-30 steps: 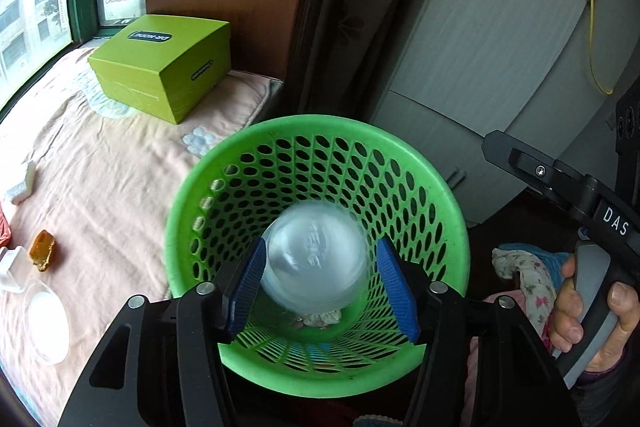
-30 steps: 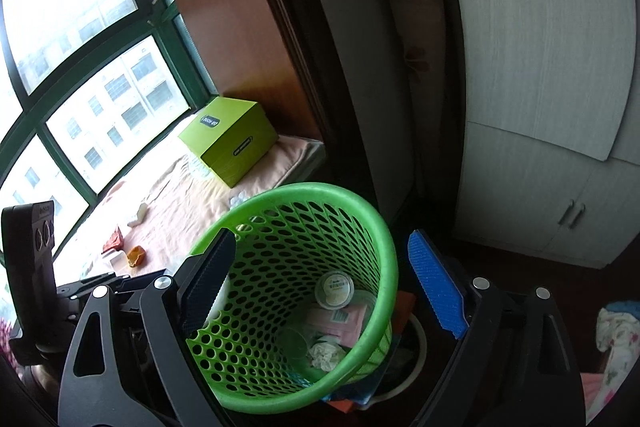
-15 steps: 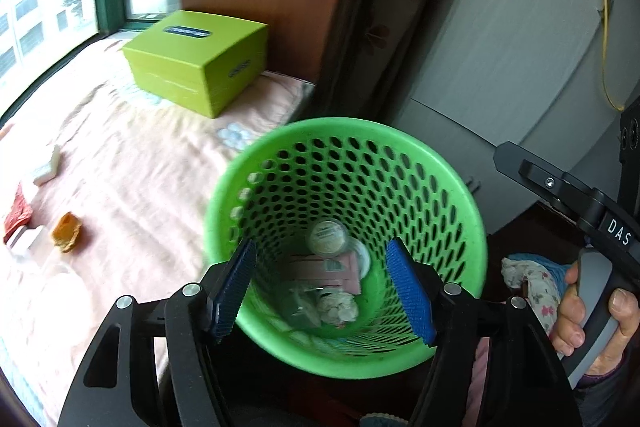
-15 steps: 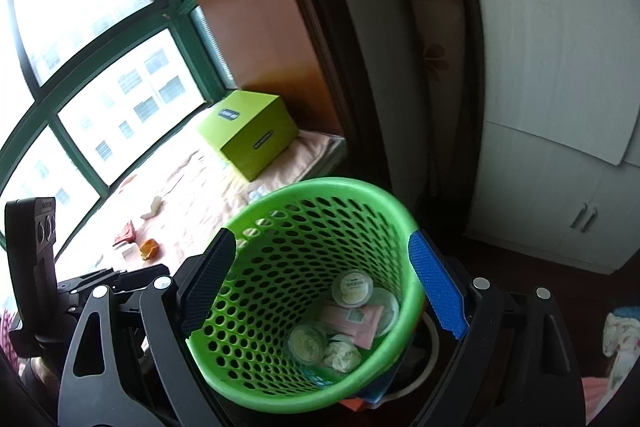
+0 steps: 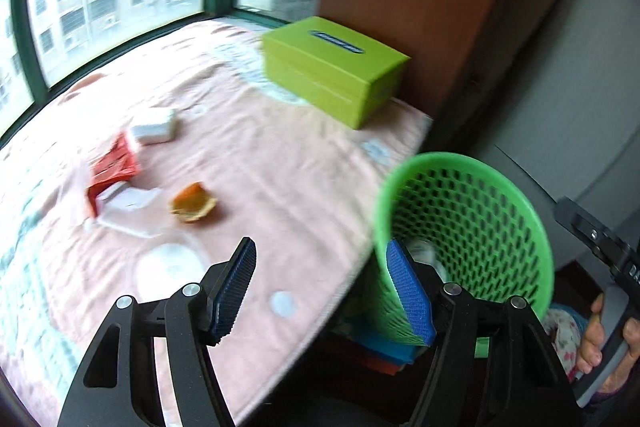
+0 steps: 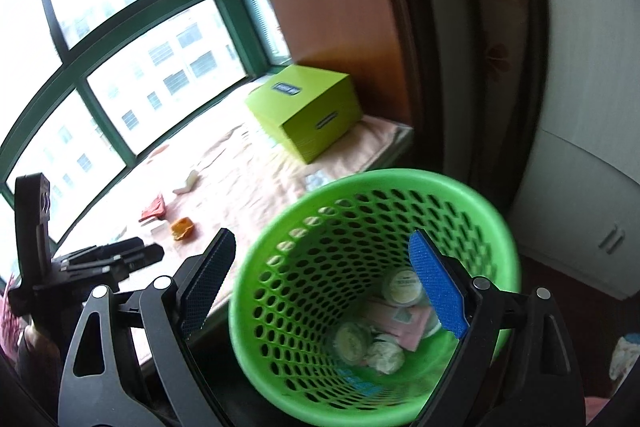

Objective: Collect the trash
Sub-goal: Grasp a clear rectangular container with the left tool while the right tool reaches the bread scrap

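My left gripper (image 5: 320, 287) is empty, jaws apart, heading for more trash. Next I'd take the orange scrap (image 5: 193, 203), well left of the green basket (image 5: 466, 223); my right gripper (image 6: 324, 283) gapes empty over it.

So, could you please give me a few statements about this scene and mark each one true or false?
1. The left tool holds nothing between its fingers. True.
2. The green basket is empty. False: round lidded cups and a pink packet lie in its bottom.
3. An orange scrap lies on the pink cloth. True.
4. The lime-green box sits inside the basket. False: it rests on the cloth near the window corner.
5. The right tool grips the red wrapper. False: its jaws are open and empty, and the wrapper lies on the cloth.
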The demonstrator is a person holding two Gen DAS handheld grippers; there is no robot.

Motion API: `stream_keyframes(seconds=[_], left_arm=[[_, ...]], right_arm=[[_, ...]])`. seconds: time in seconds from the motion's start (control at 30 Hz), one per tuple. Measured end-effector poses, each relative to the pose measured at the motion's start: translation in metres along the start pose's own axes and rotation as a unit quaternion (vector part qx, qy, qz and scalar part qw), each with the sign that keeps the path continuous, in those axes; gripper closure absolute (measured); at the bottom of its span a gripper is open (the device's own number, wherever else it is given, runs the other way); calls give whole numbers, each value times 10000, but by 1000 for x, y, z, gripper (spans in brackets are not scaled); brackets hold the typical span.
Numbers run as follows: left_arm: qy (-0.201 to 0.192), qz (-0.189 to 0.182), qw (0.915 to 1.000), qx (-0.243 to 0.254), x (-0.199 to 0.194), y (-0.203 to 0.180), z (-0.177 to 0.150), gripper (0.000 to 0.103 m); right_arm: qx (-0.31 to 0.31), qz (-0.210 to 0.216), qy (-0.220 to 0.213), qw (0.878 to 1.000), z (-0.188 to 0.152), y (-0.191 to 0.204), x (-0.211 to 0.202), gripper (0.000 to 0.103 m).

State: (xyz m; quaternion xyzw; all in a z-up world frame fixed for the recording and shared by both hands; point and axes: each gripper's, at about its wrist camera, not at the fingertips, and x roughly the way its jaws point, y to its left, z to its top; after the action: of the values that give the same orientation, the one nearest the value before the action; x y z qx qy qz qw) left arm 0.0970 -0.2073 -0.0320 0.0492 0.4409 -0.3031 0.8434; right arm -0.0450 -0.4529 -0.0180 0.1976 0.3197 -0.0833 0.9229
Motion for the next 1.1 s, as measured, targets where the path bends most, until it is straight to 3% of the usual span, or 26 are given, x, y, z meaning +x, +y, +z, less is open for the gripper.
stream_keyframes(seconds=[0.1, 0.17, 0.33, 0.63, 1.1], left_arm=[[-71, 245, 9995, -200, -4, 28, -1, 37], [-120, 389, 9987, -321, -5, 48, -1, 26], [-151, 660, 9964, -505, -2, 92, 2, 24], [65, 992, 9944, -351, 30, 137, 8, 15], [368, 963, 9940, -371, 69, 170, 16, 13]], right_arm=[[-88, 107, 67, 9999, 1, 14, 8, 15], [-143, 169, 108, 9997, 2, 23, 14, 15], [-250, 296, 230, 9990, 4, 41, 29, 15], [-401, 426, 450, 9973, 5, 69, 54, 15], [-482, 527, 816, 9941, 1, 93, 90, 15]])
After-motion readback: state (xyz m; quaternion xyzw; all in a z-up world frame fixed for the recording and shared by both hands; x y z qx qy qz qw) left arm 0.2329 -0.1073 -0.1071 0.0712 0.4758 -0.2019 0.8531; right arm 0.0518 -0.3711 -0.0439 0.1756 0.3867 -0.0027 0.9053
